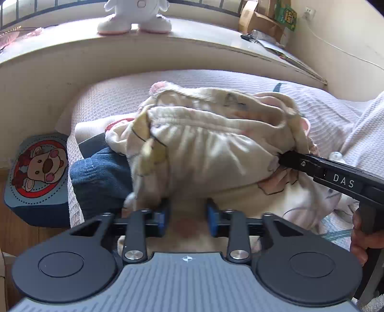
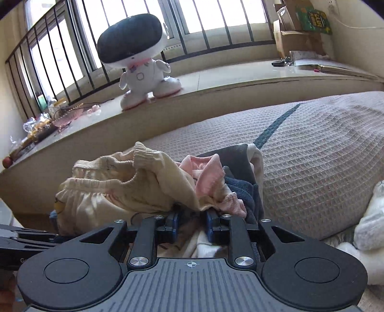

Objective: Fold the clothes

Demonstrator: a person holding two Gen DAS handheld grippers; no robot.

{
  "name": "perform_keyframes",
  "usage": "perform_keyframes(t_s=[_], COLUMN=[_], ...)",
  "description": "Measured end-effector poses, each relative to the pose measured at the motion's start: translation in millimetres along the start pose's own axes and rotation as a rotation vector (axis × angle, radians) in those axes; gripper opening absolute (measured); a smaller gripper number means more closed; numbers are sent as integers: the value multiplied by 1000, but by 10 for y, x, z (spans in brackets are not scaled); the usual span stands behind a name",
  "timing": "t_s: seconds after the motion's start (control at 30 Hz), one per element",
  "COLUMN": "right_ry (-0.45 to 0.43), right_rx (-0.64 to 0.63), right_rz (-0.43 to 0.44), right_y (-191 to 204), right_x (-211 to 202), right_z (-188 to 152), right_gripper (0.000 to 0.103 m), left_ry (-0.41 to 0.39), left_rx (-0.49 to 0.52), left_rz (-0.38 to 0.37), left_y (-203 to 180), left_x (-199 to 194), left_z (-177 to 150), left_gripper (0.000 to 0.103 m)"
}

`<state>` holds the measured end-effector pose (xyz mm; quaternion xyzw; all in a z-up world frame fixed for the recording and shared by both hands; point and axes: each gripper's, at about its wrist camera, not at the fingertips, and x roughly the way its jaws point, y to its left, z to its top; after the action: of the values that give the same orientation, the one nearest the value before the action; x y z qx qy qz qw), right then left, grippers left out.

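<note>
A crumpled cream garment point(image 1: 216, 148) with an elastic waistband lies bunched on the bed, on a pile with a pink piece point(image 2: 208, 177) and dark blue clothes point(image 1: 100, 177). My left gripper point(image 1: 188, 216) stands open at the cream garment's near edge; cloth lies under and between its blue pads, which do not press it. My right gripper point(image 2: 193, 225) is open too, with the cream garment's point(image 2: 120, 189) hem draped over its fingertips. In the left wrist view the right gripper point(image 1: 283, 159) pokes into the garment's right side, with a hand point(image 1: 360, 240) behind it.
The pile sits on a waffle-weave bed cover point(image 2: 312, 156). Behind it runs a window ledge point(image 1: 204, 36) with a white toy robot point(image 2: 144, 67) and cardboard boxes point(image 1: 259, 19). A bear cushion point(image 1: 38, 177) lies left of the bed, a white plush point(image 2: 369, 228) at the right.
</note>
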<state>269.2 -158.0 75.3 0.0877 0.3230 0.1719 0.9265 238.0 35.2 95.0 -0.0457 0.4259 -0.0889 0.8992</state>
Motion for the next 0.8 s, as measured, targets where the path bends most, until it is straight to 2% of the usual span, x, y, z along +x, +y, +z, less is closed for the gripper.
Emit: perform_keyframes(t_s=[0.03,0.1,0.2,0.27,0.33,0.43,0.47,0.53,0.63,0.7,0.8], right_ry=[-1,-25,-20,-16,-2,17,35,68,55,15,-50], right_rx=[1,-55,-98,-120,-127,-119,-107,-94,-118,-144,-212], right_rz=[10,6,-6,-2,3,28,26,20,-10,-38,-105], right_y=[21,111,226,284,322,346,362,395,485,542,651], right_x=[-88,-300,-578,-748,-865,-988,-1006,-1034,-1101,-1129,-1126], right_z=[8,-17,-139,-259,-440,-784,-910,-1161,-1539,-1744,-1988], right_gripper=[30,34,43,46,58,61,61,61,63,67,70], left_ry=[-3,-4,7,13,19,12,-3,-82,-196,-228,-232], left_rx=[15,34,38,37,23,-15,-27,-42,-31,-26,-12], left_rz=[19,52,73,84,88,114,115,119,152,195,228], left_y=[-47,-128,-194,-225,-249,-312,-338,-387,-406,-381,-329], left_x=[-95,-287,-574,-746,-907,-1120,-1198,-1338,-1414,-1380,-1285], left_z=[-35,-123,-354,-586,-861,-1324,-1478,-1745,-2015,-2142,-2248], left_gripper=[53,69,79,82,83,83,83,86,90,92,92])
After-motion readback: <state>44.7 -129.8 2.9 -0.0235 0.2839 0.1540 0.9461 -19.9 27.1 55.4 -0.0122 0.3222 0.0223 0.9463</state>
